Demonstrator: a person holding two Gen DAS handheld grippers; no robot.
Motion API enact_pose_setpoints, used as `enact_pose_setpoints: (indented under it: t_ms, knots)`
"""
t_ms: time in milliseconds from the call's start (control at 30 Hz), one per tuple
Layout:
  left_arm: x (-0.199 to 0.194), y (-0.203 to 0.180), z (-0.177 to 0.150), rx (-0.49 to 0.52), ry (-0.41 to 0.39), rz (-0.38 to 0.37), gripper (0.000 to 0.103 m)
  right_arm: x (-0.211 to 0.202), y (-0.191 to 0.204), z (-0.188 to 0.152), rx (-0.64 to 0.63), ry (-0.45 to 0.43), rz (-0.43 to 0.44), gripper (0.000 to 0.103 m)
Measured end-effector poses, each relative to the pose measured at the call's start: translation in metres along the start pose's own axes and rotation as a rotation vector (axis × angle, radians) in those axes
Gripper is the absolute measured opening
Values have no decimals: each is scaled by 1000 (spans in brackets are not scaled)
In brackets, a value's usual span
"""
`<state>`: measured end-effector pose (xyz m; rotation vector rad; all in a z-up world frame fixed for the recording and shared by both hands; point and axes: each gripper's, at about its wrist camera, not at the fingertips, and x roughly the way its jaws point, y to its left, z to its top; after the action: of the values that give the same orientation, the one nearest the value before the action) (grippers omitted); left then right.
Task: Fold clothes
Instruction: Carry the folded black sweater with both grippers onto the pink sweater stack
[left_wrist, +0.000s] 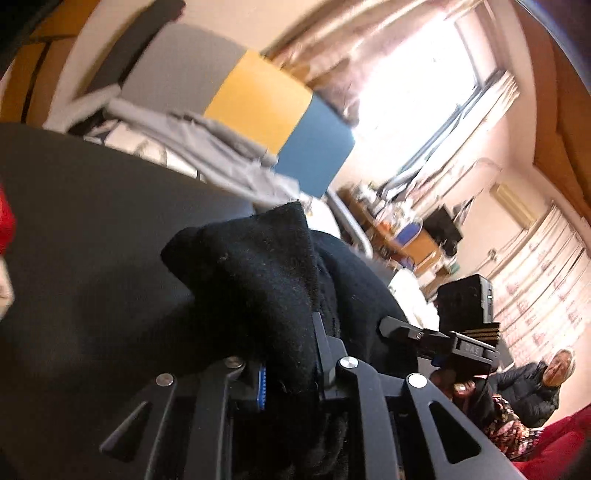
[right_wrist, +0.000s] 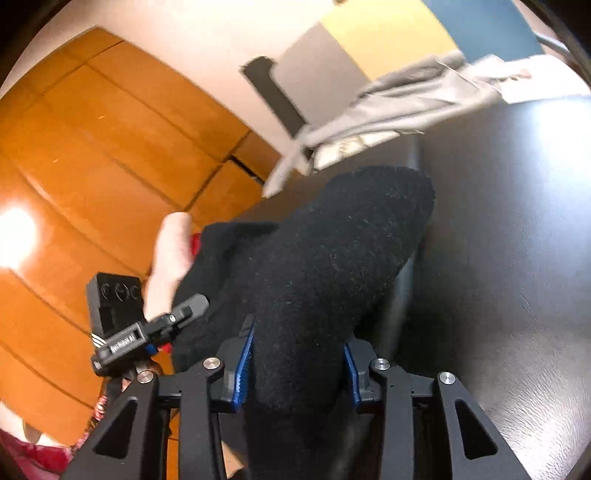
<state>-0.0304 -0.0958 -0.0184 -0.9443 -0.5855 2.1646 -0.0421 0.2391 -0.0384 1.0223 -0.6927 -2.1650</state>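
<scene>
Low centre of the left wrist view: left gripper (left_wrist: 291, 369), jaws nearly closed, pinching black garment (left_wrist: 255, 273). Low centre of the right wrist view: right gripper (right_wrist: 297, 373), jaws partly open, clamped on the same black cloth. Behind, dark counter (right_wrist: 498, 240); farther, upper frame, grey clothes (right_wrist: 399, 107).

A small raised label on the body of the left claw (right_wrist: 188, 314), seen from the right wrist camera, appears to read "GenRobot.AI". The right claw (left_wrist: 400, 328) carries a similar embossed mark in the left wrist view, too blurred to read.
</scene>
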Motion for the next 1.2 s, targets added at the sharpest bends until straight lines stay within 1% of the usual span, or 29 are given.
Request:
enact_pose_setpoints:
  t_ms: [100,133,267,367,467,567,633,700,767,800,867,933,967,1000,1033,1100,1167,1200]
  knots:
    - [-40,-2,15,-12,-92,6,17,6,36,22,-74,15,58,41]
    - [-53,-3,21,-16,-123,9,17,14,52,32,-102,24,86,41]
    - [-117,10,45,-30,-245,79,17,52,111,66,-213,74,180,41]
    - [-169,28,64,-37,-322,158,17,93,165,87,-331,108,230,40]
    - [-215,51,86,-76,-393,216,17,139,217,107,-429,142,277,40]
    - [-257,79,111,-122,-452,287,17,190,261,132,-453,176,348,40]
    - [-276,102,127,-140,-465,359,17,226,286,150,-447,203,384,40]
    - [-284,125,138,-159,-455,420,18,262,306,162,-452,228,395,40]
    - [-285,154,145,-194,-421,489,18,295,318,167,-460,256,380,40]
    - [-283,167,146,-213,-396,513,18,312,321,167,-461,278,365,40]
    - [-274,201,140,-268,-331,559,19,344,318,161,-472,334,311,40]
    - [-263,228,130,-307,-275,602,20,373,304,148,-478,394,225,41]
    - [-256,240,127,-316,-252,632,24,381,295,142,-484,405,188,43]
    - [-252,249,124,-320,-242,647,25,388,286,135,-489,412,152,51]
    - [-248,256,122,-323,-241,655,28,393,278,133,-468,404,160,58]
    - [-250,261,117,-347,-281,632,29,394,269,133,-436,388,198,60]
    - [-257,260,114,-374,-322,610,29,387,273,131,-474,371,180,64]
    - [-264,255,111,-371,-355,631,29,384,276,130,-502,358,164,68]
